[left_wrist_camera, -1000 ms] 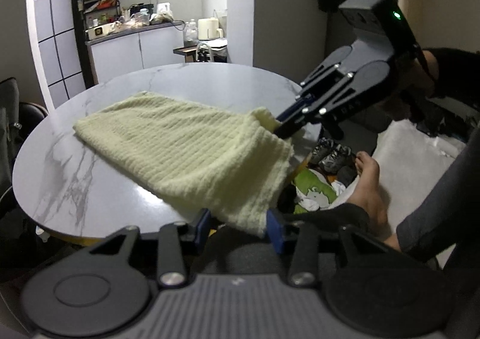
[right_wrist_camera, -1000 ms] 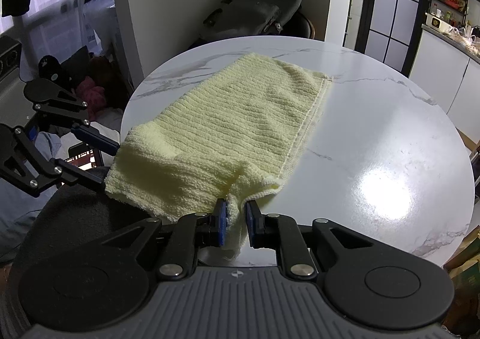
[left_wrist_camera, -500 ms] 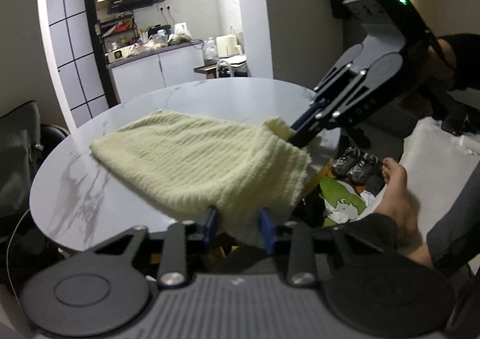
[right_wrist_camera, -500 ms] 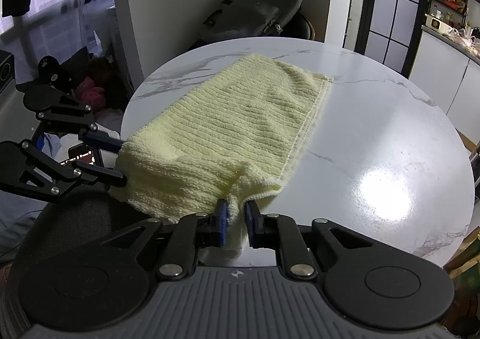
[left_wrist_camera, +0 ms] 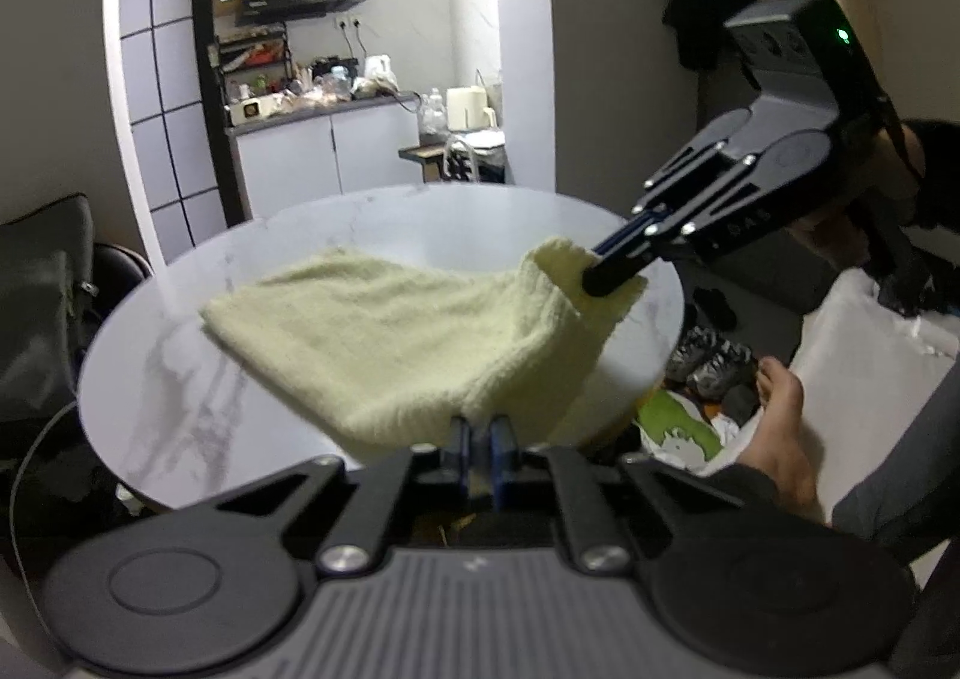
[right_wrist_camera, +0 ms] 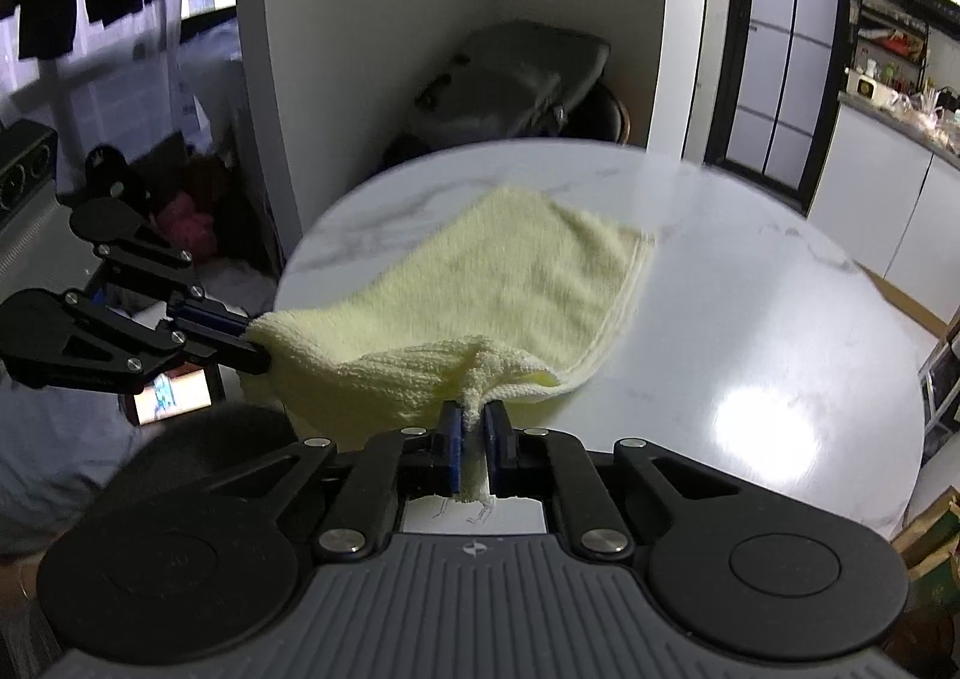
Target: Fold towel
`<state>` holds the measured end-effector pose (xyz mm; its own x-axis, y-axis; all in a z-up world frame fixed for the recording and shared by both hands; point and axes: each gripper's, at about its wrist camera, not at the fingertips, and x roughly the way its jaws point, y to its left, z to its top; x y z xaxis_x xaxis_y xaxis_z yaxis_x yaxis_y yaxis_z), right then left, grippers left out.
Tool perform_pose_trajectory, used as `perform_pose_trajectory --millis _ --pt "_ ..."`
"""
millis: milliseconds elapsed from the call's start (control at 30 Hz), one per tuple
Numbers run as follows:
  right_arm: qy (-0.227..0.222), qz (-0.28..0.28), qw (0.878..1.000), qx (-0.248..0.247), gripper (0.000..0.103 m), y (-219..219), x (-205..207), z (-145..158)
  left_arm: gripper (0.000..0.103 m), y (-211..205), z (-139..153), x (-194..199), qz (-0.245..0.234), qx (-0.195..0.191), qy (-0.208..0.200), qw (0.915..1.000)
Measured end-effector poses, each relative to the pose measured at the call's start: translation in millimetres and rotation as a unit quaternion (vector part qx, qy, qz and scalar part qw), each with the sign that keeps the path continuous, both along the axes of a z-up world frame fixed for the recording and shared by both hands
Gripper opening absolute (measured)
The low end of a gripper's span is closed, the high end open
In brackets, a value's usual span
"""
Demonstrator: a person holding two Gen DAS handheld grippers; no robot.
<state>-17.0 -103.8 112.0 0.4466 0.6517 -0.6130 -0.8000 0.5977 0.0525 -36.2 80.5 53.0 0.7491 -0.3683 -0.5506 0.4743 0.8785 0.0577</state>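
A pale yellow towel point(left_wrist_camera: 390, 331) point(right_wrist_camera: 510, 283) lies on the round white marble table point(left_wrist_camera: 180, 409) point(right_wrist_camera: 750, 349), its near edge lifted off the top. In the left wrist view my left gripper point(left_wrist_camera: 480, 430) is shut on the towel's near corner. My right gripper point(left_wrist_camera: 600, 274) comes in from the right and pinches the other near corner. In the right wrist view the right gripper point(right_wrist_camera: 474, 415) has a bunched fold of towel between its pads, and its jaws are still closing on it. The left gripper point(right_wrist_camera: 255, 352) holds the towel's left corner there.
A black bag point(right_wrist_camera: 510, 78) rests on a chair beyond the table's far side. Shoes point(left_wrist_camera: 708, 361) and a person's bare foot point(left_wrist_camera: 780, 409) are on the floor to the right of the table. A kitchen counter point(left_wrist_camera: 312, 108) stands in the background.
The left gripper's jaws closed on the towel's near corner. Both grippers rose, lifting the towel's near edge off the table.
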Motion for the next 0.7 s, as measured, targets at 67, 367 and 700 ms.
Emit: perform_pose_trajectory --millis 67,367,700 --pt "-0.006 -0.006 1.0 0.013 0.009 -2 0 8 0.007 2 9 4 0.004 -0.001 -0.011 0.9999" --pt "-0.01 -0.031 0.998 0.054 0.009 -3 16 23 0.007 18 35 29 0.016 -0.024 -0.035 0.999" --pt "0.0 -0.064 0.995 0.082 0.009 12 51 25 0.007 33 35 65 0.02 -0.04 -0.029 0.9986"
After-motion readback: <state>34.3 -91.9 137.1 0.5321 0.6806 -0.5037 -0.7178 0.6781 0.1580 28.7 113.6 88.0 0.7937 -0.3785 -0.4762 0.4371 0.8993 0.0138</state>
